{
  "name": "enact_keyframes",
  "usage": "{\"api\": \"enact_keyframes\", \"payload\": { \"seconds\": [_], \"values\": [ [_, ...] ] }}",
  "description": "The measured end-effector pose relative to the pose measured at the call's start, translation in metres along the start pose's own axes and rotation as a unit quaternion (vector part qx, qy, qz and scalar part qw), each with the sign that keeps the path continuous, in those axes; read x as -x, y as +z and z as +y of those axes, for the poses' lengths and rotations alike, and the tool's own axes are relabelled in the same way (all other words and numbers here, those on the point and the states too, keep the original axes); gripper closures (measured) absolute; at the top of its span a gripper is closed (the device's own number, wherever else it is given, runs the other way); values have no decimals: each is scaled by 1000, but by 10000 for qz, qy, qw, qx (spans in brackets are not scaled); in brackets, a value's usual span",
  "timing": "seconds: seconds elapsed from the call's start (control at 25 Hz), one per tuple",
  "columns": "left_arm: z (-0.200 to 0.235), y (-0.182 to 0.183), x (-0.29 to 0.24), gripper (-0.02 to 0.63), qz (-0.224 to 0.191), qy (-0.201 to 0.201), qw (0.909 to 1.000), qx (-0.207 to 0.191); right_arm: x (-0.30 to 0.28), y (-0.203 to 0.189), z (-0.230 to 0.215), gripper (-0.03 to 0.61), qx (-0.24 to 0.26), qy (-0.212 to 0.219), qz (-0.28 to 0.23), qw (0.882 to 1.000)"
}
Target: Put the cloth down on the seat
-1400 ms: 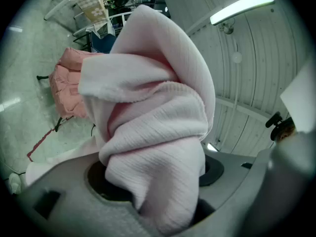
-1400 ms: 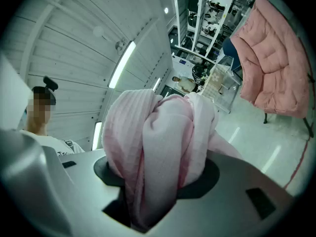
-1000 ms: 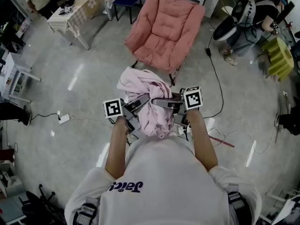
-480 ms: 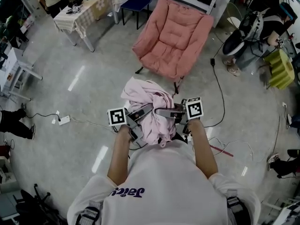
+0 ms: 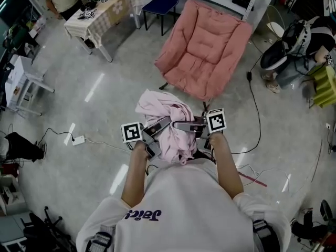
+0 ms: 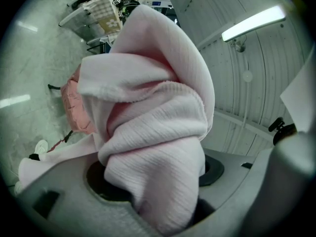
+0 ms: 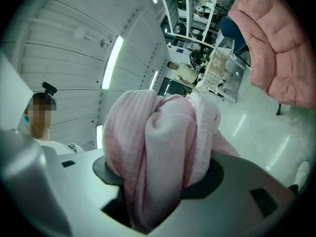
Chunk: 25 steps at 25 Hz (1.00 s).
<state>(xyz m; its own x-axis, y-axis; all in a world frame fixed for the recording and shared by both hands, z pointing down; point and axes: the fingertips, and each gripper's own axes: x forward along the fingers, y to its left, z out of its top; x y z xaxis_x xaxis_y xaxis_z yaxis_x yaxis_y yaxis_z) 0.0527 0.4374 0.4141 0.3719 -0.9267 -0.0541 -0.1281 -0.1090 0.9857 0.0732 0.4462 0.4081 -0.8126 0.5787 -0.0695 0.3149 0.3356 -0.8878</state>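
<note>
Left tool is gripping the bunched pink cloth. Right tool is easing its jaws wider, cloth between them. Seat is sitting well ahead of both tools, so best carrying closer and lowering before releasing.

In the head view, the pink chair shifts from the upper middle toward the upper right and looks larger. The checked table at upper left drifts rightward and lower. The right gripper has its jaws opening, with the cloth bunched between them.
</note>
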Motion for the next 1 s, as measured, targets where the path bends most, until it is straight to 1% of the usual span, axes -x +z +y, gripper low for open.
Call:
{"api": "enact_keyframes", "payload": {
  "seconds": [0.08, 0.16, 0.2, 0.28, 0.36, 0.48, 0.6, 0.76, 0.88, 1.0],
  "values": [
    [1, 33, -24, 302, 7, -42, 9998, -187, 2, 37, -14, 310, 109, 66, -65, 9999],
    [2, 62, -54, 302, 13, -51, 9996, -289, 12, 76, -28, 308, 210, 90, -120, 9997],
    [4, 76, -70, 302, 17, -15, 9996, -293, 18, 95, -36, 307, 252, 34, -129, 9996],
    [8, 103, -100, 302, 50, 50, 9996, -256, 29, 132, -54, 299, 364, -260, -100, 9989],
    [7, 130, -129, 302, 92, -37, 9996, -269, 37, 169, -63, 296, 505, -526, -79, 9973],
    [1, 162, -166, 302, 125, -223, 9987, -443, 49, 214, -73, 296, 686, -613, -131, 9957],
    [13, 173, -191, 302, 205, -191, 9987, -432, 64, 232, -89, 296, 679, -703, -222, 9950],
    [49, 186, -210, 302, 396, 126, 9990, -144, 75, 243, -127, 291, 369, -867, -444, 9946],
    [72, 202, -230, 302, 564, 198, 9982, 79, 84, 260, -155, 291, 149, -984, -549, 9935],
    [93, 226, -259, 302, 806, 248, 9963, 193, 95, 288, -185, 290, 32, -1170, -741, 9904]
  ]
}}
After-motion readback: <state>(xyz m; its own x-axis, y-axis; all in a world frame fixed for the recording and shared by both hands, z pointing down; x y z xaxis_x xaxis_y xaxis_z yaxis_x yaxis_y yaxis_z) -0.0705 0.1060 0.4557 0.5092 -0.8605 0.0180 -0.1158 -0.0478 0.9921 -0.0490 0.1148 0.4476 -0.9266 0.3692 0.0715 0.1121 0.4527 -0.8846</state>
